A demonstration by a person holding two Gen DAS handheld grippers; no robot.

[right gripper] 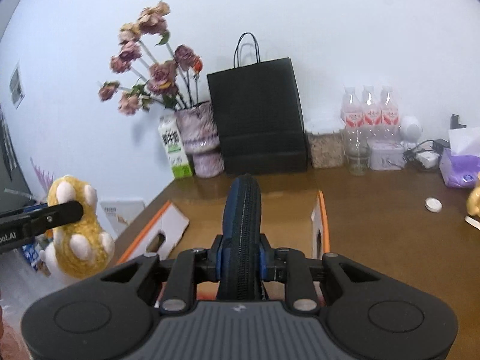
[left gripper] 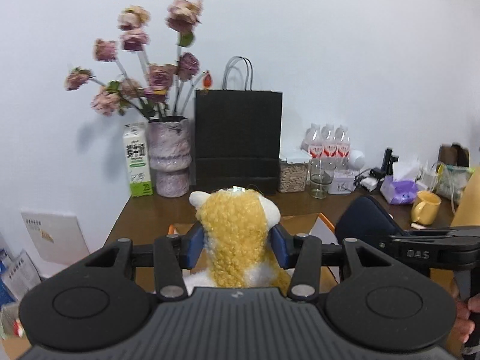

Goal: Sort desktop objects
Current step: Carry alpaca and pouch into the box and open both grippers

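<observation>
Black paper bag at wall; flower vase and milk carton left, water bottles right.

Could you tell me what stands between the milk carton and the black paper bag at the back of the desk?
A mottled purple vase of dried roses stands between the milk carton and the black paper bag; both wrist views show it.

Left gripper jaws clamp the plush toy.
</observation>
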